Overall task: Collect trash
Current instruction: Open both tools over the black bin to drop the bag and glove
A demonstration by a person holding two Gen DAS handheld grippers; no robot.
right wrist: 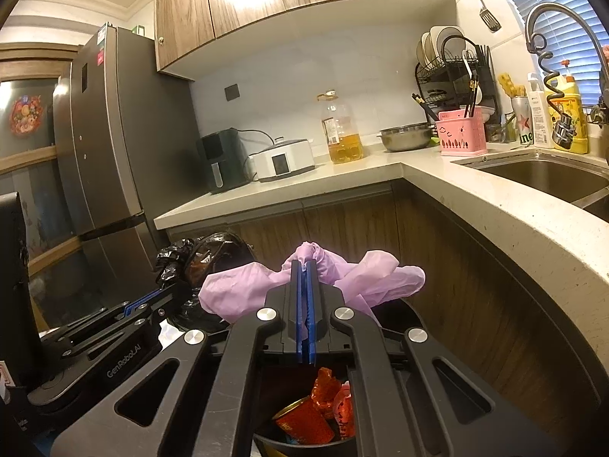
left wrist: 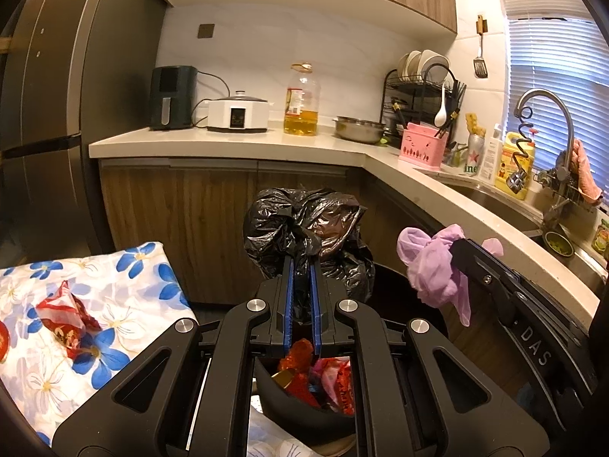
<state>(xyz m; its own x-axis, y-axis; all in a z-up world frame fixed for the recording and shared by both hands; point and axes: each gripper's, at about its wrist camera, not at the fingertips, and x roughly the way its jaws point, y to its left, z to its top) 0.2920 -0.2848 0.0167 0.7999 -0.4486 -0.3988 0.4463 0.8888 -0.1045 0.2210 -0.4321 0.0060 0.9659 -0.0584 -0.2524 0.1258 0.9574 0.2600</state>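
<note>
A glossy black trash bag (left wrist: 304, 228), a pale purple glove (right wrist: 342, 274), red wrappers (left wrist: 304, 373) in the black bin (left wrist: 300, 415), and a white cloth (left wrist: 57, 323) patterned with blue flowers sit below the counter's (left wrist: 228, 144) cream edge.

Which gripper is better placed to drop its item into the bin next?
Right. The right gripper holds the purple glove above the open bin; the left gripper grips the black bag.

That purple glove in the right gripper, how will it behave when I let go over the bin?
The glove hangs limp and crumpled either side of the right gripper, so it's likely floppy and very light. It may cling to the pads or drift rather than drop cleanly into the bin.
</note>
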